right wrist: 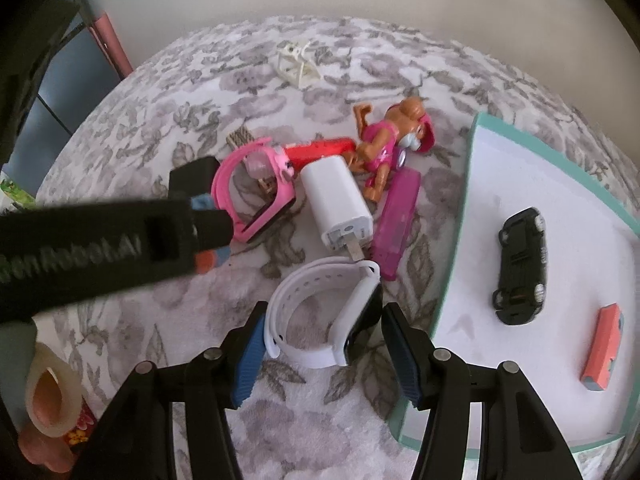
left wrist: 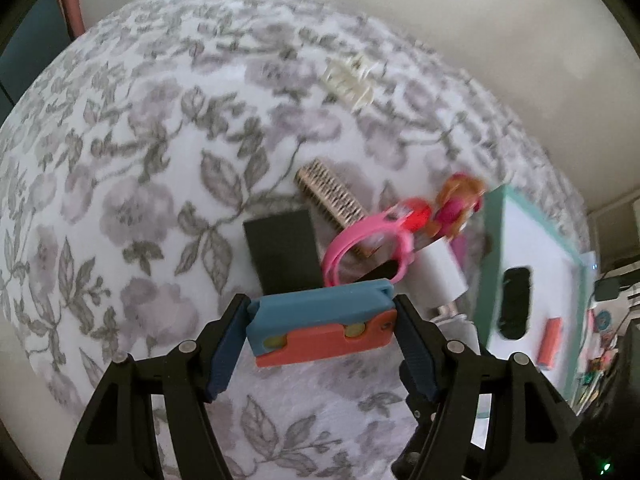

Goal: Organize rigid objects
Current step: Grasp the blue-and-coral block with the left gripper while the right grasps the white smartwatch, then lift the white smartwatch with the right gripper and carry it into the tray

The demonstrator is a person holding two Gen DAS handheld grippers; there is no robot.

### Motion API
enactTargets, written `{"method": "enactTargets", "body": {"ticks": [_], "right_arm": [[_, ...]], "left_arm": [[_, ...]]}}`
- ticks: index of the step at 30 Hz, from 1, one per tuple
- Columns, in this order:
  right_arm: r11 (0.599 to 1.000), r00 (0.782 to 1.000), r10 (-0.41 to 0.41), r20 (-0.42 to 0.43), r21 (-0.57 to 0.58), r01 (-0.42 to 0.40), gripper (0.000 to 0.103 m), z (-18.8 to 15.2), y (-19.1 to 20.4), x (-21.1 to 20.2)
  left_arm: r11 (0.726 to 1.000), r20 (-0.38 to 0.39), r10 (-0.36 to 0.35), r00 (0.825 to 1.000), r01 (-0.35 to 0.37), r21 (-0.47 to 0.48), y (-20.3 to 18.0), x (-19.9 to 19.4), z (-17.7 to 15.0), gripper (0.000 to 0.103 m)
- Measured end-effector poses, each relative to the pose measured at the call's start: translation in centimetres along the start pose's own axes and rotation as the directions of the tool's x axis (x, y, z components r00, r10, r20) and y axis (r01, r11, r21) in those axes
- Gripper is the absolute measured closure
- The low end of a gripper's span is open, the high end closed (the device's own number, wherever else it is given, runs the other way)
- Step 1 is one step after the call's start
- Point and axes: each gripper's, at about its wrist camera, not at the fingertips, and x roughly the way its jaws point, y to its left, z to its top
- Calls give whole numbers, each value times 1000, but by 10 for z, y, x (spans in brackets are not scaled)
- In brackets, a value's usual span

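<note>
My left gripper (left wrist: 320, 330) is shut on a blue-and-orange block (left wrist: 322, 326) and holds it above the floral cloth; it also shows in the right wrist view (right wrist: 208, 236). My right gripper (right wrist: 322, 344) is open around a white smartwatch (right wrist: 324, 320) lying on the cloth. A pile sits beyond: pink watch (right wrist: 256, 196), white charger (right wrist: 336, 204), pup figure (right wrist: 388, 140), purple stick (right wrist: 396, 220), red piece (right wrist: 320, 148), black block (left wrist: 284, 252), wooden brush (left wrist: 332, 196). A teal-rimmed white tray (right wrist: 520, 184) at the right holds a black toy car (right wrist: 520, 264) and an orange block (right wrist: 604, 348).
A white hair clip (right wrist: 298, 64) lies at the far side of the cloth. A pale wall stands behind. A pink pole (right wrist: 114, 44) is at the far left. The hand holding the left gripper is at the lower left of the right wrist view.
</note>
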Motion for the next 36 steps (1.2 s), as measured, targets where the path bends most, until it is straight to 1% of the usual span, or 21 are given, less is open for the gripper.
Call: {"method": "enactTargets", "body": {"ticks": [2,5,8,9,11,14,17,22,26,31,33,36], "right_arm": [[1000,999,0,37,29,-1,44,1,-7,-11],[996,994,5,109,84,-14,45,3,-20,-32],[991,987,-22,160,134,0,47,2,-34,-48],[989,985,-32,168,146,7,48,2,-38,-51],[985,983,-49,178,170,19,59,2,-47,-55],[975,985,-41,170,221,2,59,-1,-62,-55],[969,987,-34,155,245,-5,61,-3,-70,-52],[966,989,-7,145,258,-31,61,-7,-72,-50],[971,989,37,144,228,-69,61,-5,-64,-47],[979,989,47,140,190,-74,61,-4,-55,-42],[981,990,36,136,187,-61,60,-3,-54,-39],[979,990,44,134,193,-70,44,-4,-56,-35]], "left_arm": [[1000,46,-19,999,19,8,-2,-14,3,30],[999,95,-43,995,41,29,-6,-28,5,30],[998,121,-51,991,45,52,-14,-34,6,30],[997,125,-53,991,46,59,-16,-35,6,30],[996,127,-64,990,55,75,-24,-37,3,30],[993,122,-68,990,56,99,-33,-35,-2,30],[992,117,-59,991,44,121,-40,-33,-4,30],[993,103,-47,994,35,112,-38,-30,-5,30],[996,87,-33,996,25,86,-32,-26,-4,30],[998,77,-31,997,26,64,-26,-23,-3,30],[998,74,-33,997,28,60,-26,-23,-3,30],[998,71,-34,997,30,59,-27,-22,-4,30]]}}
